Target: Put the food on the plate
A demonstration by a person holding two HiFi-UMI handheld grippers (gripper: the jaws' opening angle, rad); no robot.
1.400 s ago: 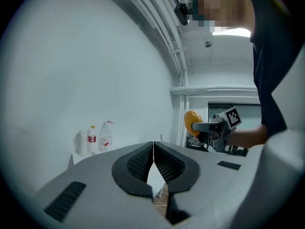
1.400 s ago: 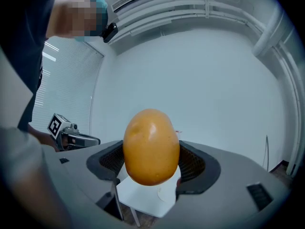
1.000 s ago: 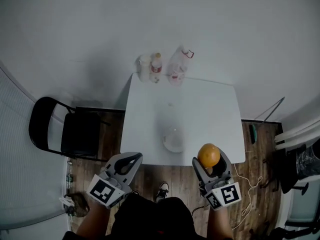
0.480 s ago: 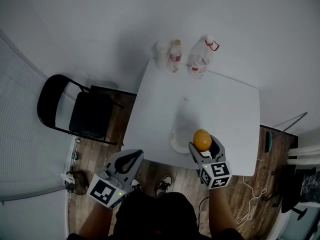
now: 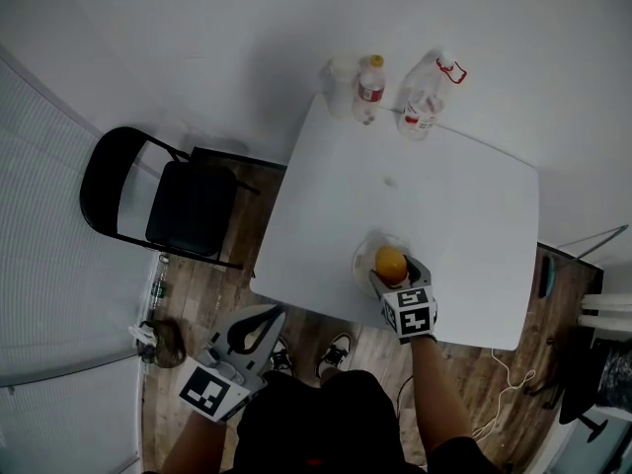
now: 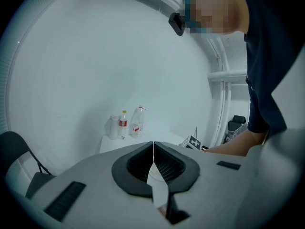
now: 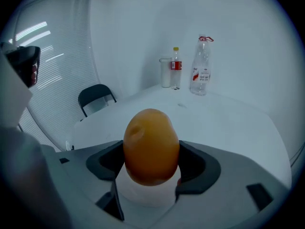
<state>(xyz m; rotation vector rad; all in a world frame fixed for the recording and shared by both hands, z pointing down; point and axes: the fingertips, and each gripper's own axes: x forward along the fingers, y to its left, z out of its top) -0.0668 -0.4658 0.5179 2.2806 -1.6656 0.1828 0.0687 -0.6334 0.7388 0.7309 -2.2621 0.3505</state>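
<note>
Skin of the round orange fruit (image 7: 151,142) is seen as smooth w/ faint dimpling & a dull sheen. It is clamped in the right gripper (image 7: 151,162), whose shell looks like matt grey plastic, w/ black ribbed rubbery pads (image 7: 195,168). The same matt grey plastic & ridged black pads (image 6: 172,166) are seen on the left gripper (image 6: 153,162).

The white square table (image 5: 474,215) has a smooth, matt top. The pale round plate (image 5: 361,253), approx 6 o'clock on it, looks smooth & slightly glossy. The clear plastic bottles (image 5: 425,97) at 12 o'clock are shiny. The black folding chair (image 5: 188,205), at 9 o'clock of the table, has a thin metal frame & matt seat. The brown plank floor (image 5: 212,294) is grained wood.
</note>
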